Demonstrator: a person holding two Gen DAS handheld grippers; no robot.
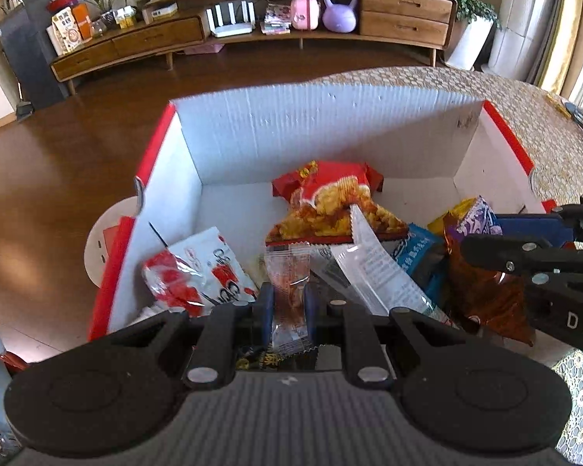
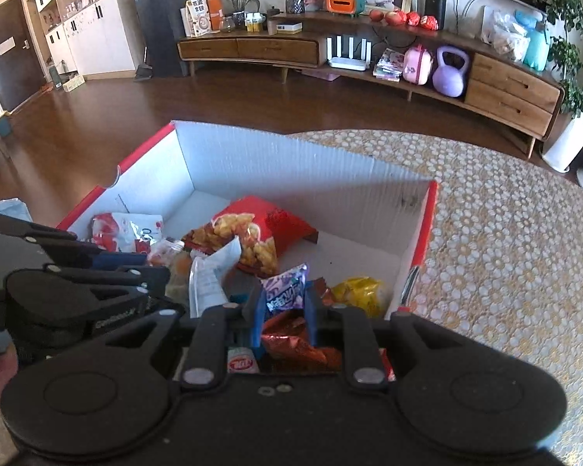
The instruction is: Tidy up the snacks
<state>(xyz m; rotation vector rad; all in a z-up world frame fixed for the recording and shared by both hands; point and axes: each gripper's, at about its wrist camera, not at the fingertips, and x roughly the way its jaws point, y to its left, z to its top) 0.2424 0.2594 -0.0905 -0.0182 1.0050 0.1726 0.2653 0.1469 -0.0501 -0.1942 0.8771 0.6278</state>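
Writing mostly unreadable: left gripper clamps clear orange sachet, right gripper clamps purple packet over box.

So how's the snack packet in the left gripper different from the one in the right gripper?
The left gripper pinches a slim clear sachet with reddish-orange contents, standing upright. The right gripper pinches a wider, crinkled purple and foil-brown packet, opaque and printed. Both are held over the open red-edged box, each clamped between blue pads.
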